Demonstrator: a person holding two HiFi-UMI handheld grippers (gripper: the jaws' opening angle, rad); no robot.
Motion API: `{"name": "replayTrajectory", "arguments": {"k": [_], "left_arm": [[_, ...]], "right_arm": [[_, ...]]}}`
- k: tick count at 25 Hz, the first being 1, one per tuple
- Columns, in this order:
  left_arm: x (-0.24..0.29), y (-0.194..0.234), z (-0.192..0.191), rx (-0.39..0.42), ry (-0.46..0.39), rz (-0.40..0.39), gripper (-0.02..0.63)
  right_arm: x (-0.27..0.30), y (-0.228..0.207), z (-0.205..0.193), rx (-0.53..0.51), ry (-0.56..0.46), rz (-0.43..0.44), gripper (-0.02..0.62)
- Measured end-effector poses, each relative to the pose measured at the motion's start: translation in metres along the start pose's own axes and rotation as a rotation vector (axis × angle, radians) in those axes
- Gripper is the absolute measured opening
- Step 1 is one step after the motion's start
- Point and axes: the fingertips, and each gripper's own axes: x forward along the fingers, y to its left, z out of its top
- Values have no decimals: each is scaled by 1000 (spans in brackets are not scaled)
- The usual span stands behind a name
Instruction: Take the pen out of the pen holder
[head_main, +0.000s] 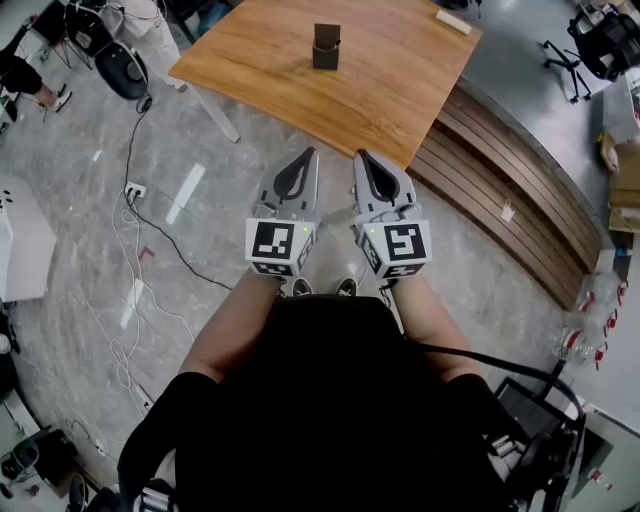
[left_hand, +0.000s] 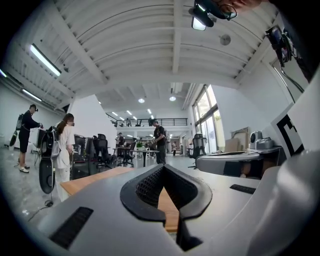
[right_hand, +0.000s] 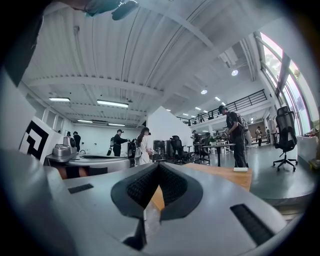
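Note:
A dark pen holder (head_main: 326, 47) stands upright near the middle of a wooden table (head_main: 260, 60) at the top of the head view. I cannot make out a pen in it. My left gripper (head_main: 309, 153) and right gripper (head_main: 361, 156) are held side by side over the floor, just short of the table's near corner. Both point toward the table and are well apart from the holder. Both are shut with nothing between the jaws. The left gripper (left_hand: 163, 166) and the right gripper (right_hand: 158, 164) look level across the room; only the table's edge (right_hand: 227, 176) shows, not the holder.
A small white block (head_main: 452, 22) lies at the table's far right corner. A power strip (head_main: 134, 190) and cables trail over the grey floor at left. Curved wooden steps (head_main: 510, 190) run along the right. Office chairs (head_main: 121, 68) and standing people (left_hand: 64, 145) are around.

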Motion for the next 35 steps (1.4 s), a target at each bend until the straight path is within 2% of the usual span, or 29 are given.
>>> {"name": "replayTrajectory", "arguments": {"k": [5, 10, 14, 18, 22, 29, 35], "left_arm": [[10, -5, -2, -5, -1, 38, 0], [21, -4, -11, -12, 5, 69, 0], [37, 5, -23, -21, 19, 72, 0], [76, 20, -34, -18, 25, 59, 0], [115, 51, -41, -25, 34, 51, 0], [199, 132, -55, -41, 46, 30, 0], [271, 193, -68, -76, 86, -31, 0]], "right_arm": [[0, -18, 0, 49, -13, 34, 14], [9, -34, -8, 41, 4, 42, 14], [27, -42, -18, 46, 22, 54, 14], [62, -62, -29, 43, 32, 56, 14], [107, -78, -38, 42, 49, 48, 14], [214, -102, -56, 57, 89, 27, 14], [307, -122, -72, 72, 133, -17, 14]]}}
